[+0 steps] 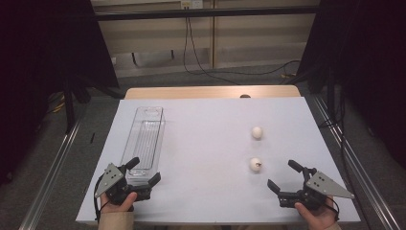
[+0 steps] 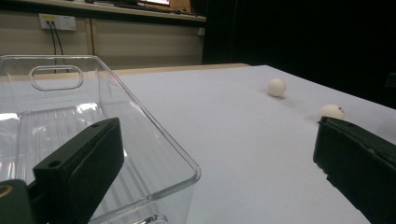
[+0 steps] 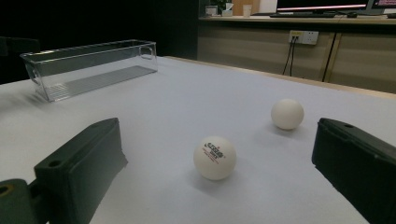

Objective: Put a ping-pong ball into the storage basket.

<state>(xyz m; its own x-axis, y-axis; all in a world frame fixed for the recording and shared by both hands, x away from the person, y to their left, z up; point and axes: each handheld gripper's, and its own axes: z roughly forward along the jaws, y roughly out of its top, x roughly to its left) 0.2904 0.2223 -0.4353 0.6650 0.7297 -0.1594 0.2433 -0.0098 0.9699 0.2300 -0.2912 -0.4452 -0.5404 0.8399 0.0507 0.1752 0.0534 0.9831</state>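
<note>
Ball [image 3: 215,157] with red print lies ahead of right gripper [image 3: 219,186] — jaws apart; high view shows print as maybe dark speck. Left gripper [image 1: 143,172] spread, straddling tray [image 1: 143,139] corner.

Two balls [image 1: 257,132] beside clear tray [image 1: 143,139]

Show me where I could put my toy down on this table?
The widest bare patch lies mid-table between the clear bin and the two white balls. The far strip beyond both is bare too. The near corners are crowded: left gripper, right gripper.
</note>
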